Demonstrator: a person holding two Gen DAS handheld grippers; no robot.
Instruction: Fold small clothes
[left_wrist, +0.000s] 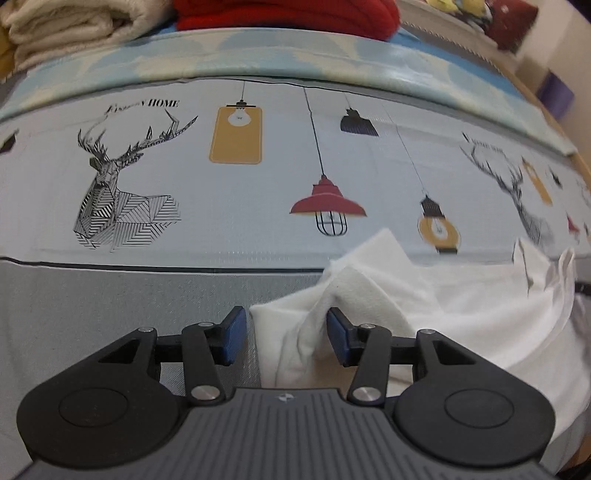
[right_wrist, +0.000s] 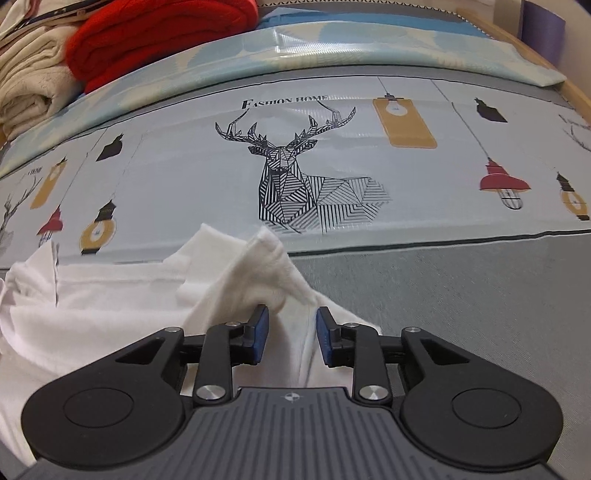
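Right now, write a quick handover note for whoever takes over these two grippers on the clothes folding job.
Left gripper: open, blue pads straddling a raised fold at the left edge of the small white cotton garment; not clamped.
Right gripper: open, pads either side of a bunched peak on the garment's right edge; not clamped.
The garment lies rumpled on the grey deer-and-lamp printed sheet.
Behind it: a folded red knit and a folded cream blanket.
Done: both grippers lined up on the edges.
Left: close both, lift, fold, smooth.
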